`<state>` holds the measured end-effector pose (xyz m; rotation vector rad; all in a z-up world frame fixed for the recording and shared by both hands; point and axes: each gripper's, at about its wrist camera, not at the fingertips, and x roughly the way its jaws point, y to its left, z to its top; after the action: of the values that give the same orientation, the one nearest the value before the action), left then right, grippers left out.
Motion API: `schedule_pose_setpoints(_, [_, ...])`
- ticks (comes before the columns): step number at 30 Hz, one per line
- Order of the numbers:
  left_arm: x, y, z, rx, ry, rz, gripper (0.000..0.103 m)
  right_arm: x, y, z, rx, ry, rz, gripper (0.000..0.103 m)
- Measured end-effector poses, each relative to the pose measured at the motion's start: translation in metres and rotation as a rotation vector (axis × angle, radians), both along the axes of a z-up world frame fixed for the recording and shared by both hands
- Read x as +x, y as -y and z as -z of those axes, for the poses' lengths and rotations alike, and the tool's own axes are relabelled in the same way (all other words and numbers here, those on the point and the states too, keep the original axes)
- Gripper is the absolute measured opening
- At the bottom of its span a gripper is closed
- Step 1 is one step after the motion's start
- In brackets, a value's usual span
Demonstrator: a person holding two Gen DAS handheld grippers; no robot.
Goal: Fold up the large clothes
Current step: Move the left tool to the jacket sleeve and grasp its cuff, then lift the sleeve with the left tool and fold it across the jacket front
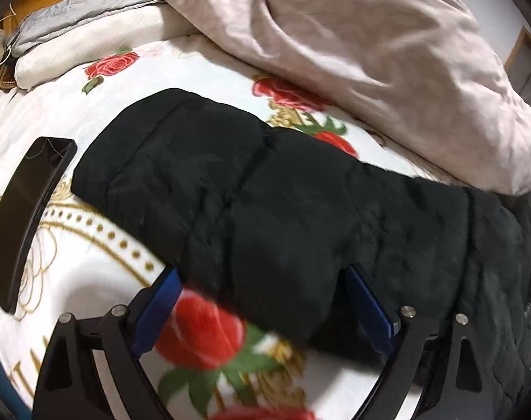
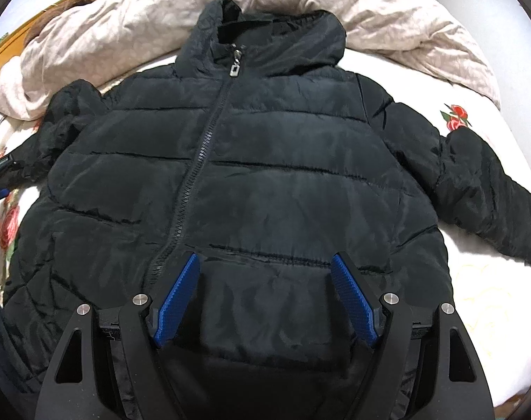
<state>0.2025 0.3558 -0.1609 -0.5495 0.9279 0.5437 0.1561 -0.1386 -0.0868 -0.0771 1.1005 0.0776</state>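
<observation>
Left wrist view. The left gripper (image 1: pixel 261 301) hangs over the bed with its jaws spread wide, the blue pads (image 1: pixel 160 311) on either side of the cuff end of a sleeve (image 1: pixel 251 203) of the black puffer jacket (image 1: pixel 493 262); nothing is clamped. The sleeve lies stretched out across the rose-print bedspread (image 1: pixel 100 115). A dark phone (image 1: pixel 23 217) rests on the bedspread just beside the sleeve's far end. A pale pink quilt (image 1: pixel 353 35) is heaped behind, with pillows (image 1: pixel 86 31) to its left.

Right wrist view. The right gripper (image 2: pixel 265 294) is held above the jacket's lower front, jaws wide apart and gripping nothing. The jacket (image 2: pixel 283 161) lies front-up and flat, its zipper (image 2: pixel 195 161) closed to the collar, the zipper pull (image 2: pixel 234 70) showing silver. The hood (image 2: pixel 272 31) lies against the quilt (image 2: pixel 107 35), and both sleeves spread outward.
</observation>
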Motion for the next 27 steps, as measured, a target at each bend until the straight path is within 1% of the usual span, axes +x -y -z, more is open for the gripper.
schedule_pose_setpoints(1, [0.003,-0.001,0.001,0.017,0.005,0.002,0.093,0.001,0.001,0.002,-0.002,-0.004,0.003,0.077])
schedule_pose_setpoints(2, [0.006,0.000,0.001,0.038,0.004,0.009,0.089,0.002,0.002,0.004,-0.004,-0.008,0.007,0.077])
schedule_pose_setpoints(3, [0.009,0.001,0.000,0.060,0.003,0.020,0.082,0.003,0.002,0.006,-0.008,-0.013,0.012,0.077])
schedule_pose_setpoints(4, [0.010,0.003,-0.001,0.072,0.004,0.030,0.077,0.003,0.003,0.008,-0.010,-0.018,0.014,0.077])
schedule_pose_setpoints(5, [0.012,0.004,-0.002,0.075,0.009,0.042,0.067,0.004,0.004,0.010,-0.012,-0.023,0.017,0.077])
schedule_pose_setpoints(6, [0.013,0.004,-0.005,0.074,0.015,0.052,0.052,0.003,0.005,0.011,-0.014,-0.026,0.018,0.077])
schedule_pose_setpoints(7, [0.014,0.005,-0.009,0.077,0.019,0.060,0.045,0.003,0.006,0.012,-0.015,-0.028,0.020,0.077])
schedule_pose_setpoints(9, [0.015,0.006,-0.021,0.093,0.027,0.069,0.024,0.001,0.008,0.011,-0.014,-0.030,0.025,0.077])
schedule_pose_setpoints(11, [0.014,0.012,-0.036,0.094,0.047,0.088,0.020,-0.002,0.010,0.010,-0.014,-0.026,0.033,0.077])
schedule_pose_setpoints(13, [0.012,0.018,-0.056,0.101,0.077,0.109,0.019,-0.006,0.013,0.007,-0.010,-0.019,0.045,0.077])
schedule_pose_setpoints(18, [-0.002,0.046,-0.126,0.123,0.201,0.189,0.017,-0.018,0.025,-0.008,0.010,0.011,0.082,0.077])
schedule_pose_setpoints(19, [-0.004,0.055,-0.142,0.123,0.231,0.217,0.017,-0.021,0.029,-0.011,0.015,0.018,0.092,0.077])
schedule_pose_setpoints(23, [-0.009,0.097,-0.190,0.120,0.305,0.327,0.017,-0.034,0.042,-0.022,0.047,0.040,0.123,0.077])
schedule_pose_setpoints(25, [-0.007,0.125,-0.209,0.115,0.334,0.397,0.017,-0.041,0.048,-0.028,0.058,0.055,0.133,0.077])
schedule_pose_setpoints(27, [-0.004,0.151,-0.222,0.113,0.352,0.459,0.017,-0.048,0.055,-0.033,0.072,0.067,0.143,0.077])
